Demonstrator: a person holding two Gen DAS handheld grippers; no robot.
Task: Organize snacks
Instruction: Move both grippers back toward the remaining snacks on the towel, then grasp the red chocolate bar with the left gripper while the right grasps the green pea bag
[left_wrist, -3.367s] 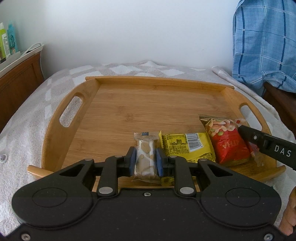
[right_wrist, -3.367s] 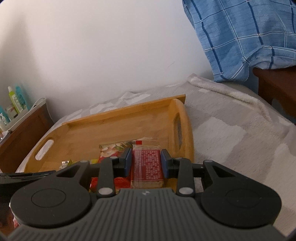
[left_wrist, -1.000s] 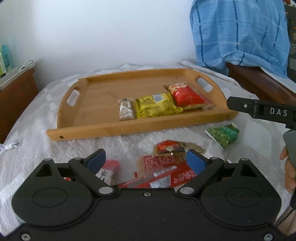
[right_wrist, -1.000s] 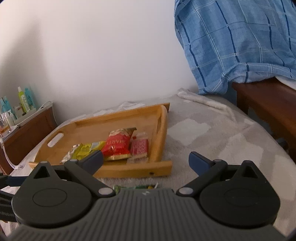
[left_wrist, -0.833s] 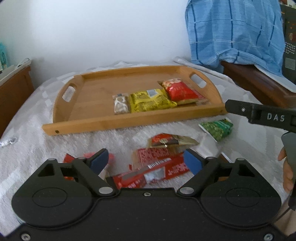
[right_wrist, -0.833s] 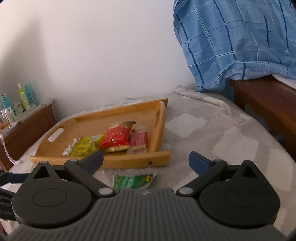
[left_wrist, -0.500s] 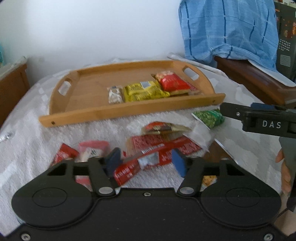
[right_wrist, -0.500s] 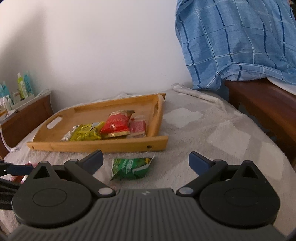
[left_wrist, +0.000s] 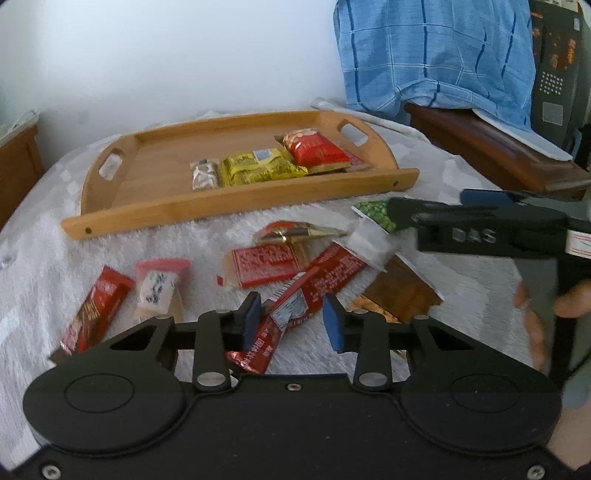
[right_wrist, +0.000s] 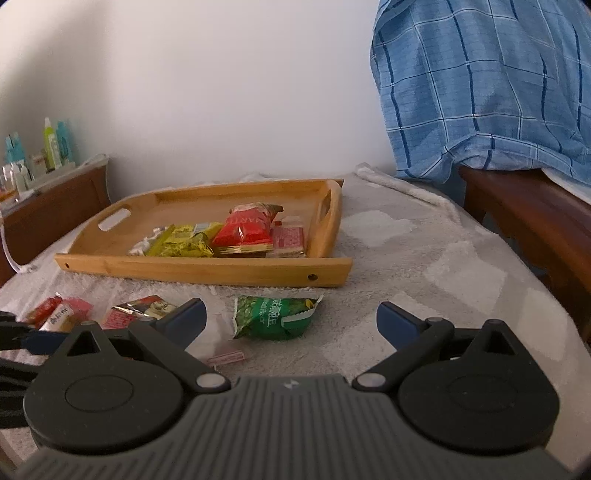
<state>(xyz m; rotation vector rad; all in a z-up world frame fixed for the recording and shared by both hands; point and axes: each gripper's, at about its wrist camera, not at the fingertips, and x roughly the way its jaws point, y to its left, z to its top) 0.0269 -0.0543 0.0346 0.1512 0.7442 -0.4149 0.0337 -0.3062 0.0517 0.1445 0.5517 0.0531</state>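
A wooden tray (left_wrist: 155, 199) on the bed holds a pale nut bar (left_wrist: 204, 176), a yellow packet (left_wrist: 258, 170), a red peanut bag (left_wrist: 314, 148) and a small red packet (right_wrist: 289, 239). Several loose snacks lie in front of it. My left gripper (left_wrist: 291, 322) is partly closed around a long red bar (left_wrist: 295, 302), its pads not clearly touching it. My right gripper (right_wrist: 290, 321) is open wide just above a green pea packet (right_wrist: 275, 317); it also shows in the left wrist view (left_wrist: 480, 225).
Loose on the blanket: a red packet (left_wrist: 264, 266), a red-gold wrapper (left_wrist: 295, 232), a pink-topped candy (left_wrist: 159, 288), a red bar (left_wrist: 99, 306), a brown packet (left_wrist: 399, 291). A wooden bed frame with blue plaid cloth (right_wrist: 498, 92) is right; a nightstand (right_wrist: 51, 206) is left.
Both grippers let go of their snacks in the tray and drew back over the loose pile. The left jaws have narrowed around the long red bar. The right gripper lowered toward the green packet.
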